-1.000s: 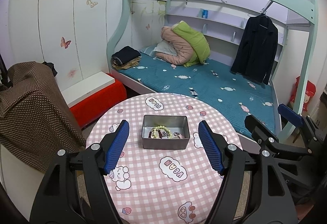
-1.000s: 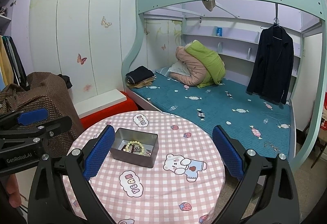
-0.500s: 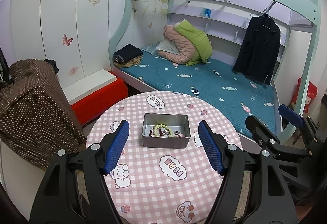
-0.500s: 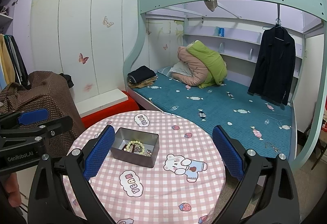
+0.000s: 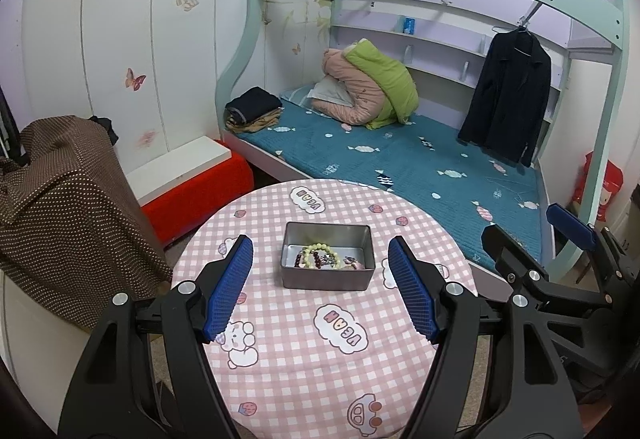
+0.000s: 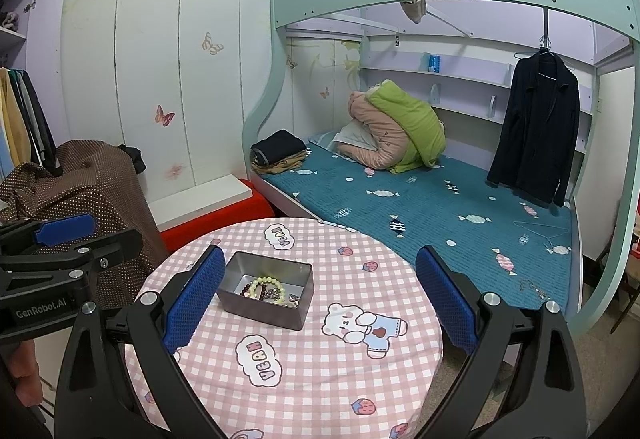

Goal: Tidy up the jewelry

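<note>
A grey metal tin (image 5: 328,279) stands near the middle of the round table, which has a pink checked cloth (image 5: 320,367). Inside the tin lie a pale green bead bracelet (image 5: 320,253), a dark red one and small silvery pieces. My left gripper (image 5: 319,242) hovers short of the tin, open, its blue pads empty. In the right wrist view the tin (image 6: 260,313) lies toward the left finger of my right gripper (image 6: 320,251), which is open and holds nothing. Each gripper shows in the other's view: the right gripper (image 5: 538,239) and the left gripper (image 6: 90,237).
Behind the table stands a teal bunk bed (image 5: 400,159) with folded clothes and a hanging dark jacket (image 5: 508,99). A brown dotted cloth (image 5: 60,199) covers something at the left, beside a red bench (image 5: 200,191). A hand (image 6: 24,371) holds the left gripper.
</note>
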